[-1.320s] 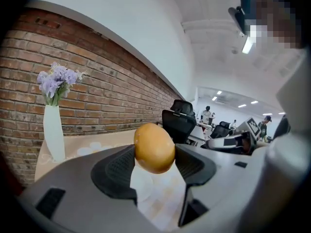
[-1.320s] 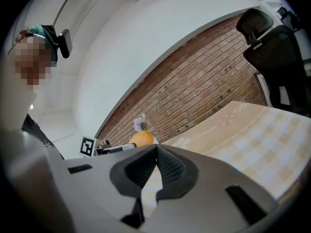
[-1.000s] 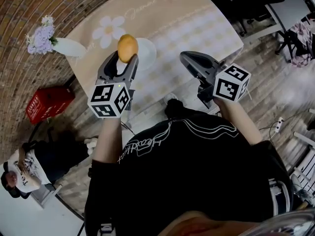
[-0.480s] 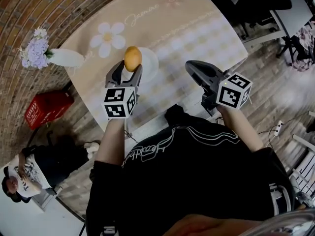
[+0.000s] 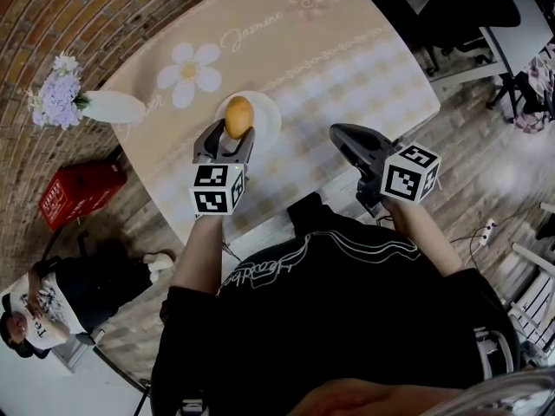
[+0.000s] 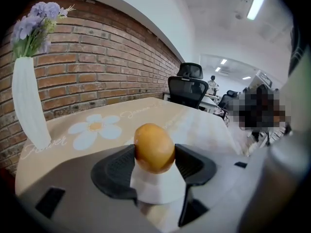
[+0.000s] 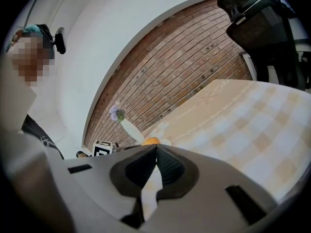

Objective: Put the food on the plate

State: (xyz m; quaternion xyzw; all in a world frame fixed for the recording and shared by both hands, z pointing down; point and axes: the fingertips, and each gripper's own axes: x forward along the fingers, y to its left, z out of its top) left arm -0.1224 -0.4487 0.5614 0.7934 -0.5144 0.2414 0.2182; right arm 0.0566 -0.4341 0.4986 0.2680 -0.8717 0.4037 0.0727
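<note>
A yellow-orange round fruit (image 5: 239, 116) sits between the jaws of my left gripper (image 5: 231, 131), whose pads press its sides, so it is shut on it. In the head view the fruit hangs over a white plate (image 5: 265, 118) on the beige flowered table (image 5: 329, 50). In the left gripper view the fruit (image 6: 154, 147) fills the gap, with the plate (image 6: 158, 186) showing white below it. My right gripper (image 5: 340, 132) hovers near the table's front edge, to the right of the plate. Its jaws are shut with nothing between them (image 7: 156, 152). In the right gripper view the fruit (image 7: 150, 141) peeks just above them.
A white vase of purple flowers (image 5: 108, 106) lies at the table's left end. A red crate (image 5: 78, 189) stands on the floor to the left, and a person (image 5: 39, 306) is at lower left. Office chairs (image 6: 188, 89) stand beyond the table.
My left gripper has carried the fruit forward, from the plate's near edge to over the plate. The right gripper has barely shifted and stays shut.
</note>
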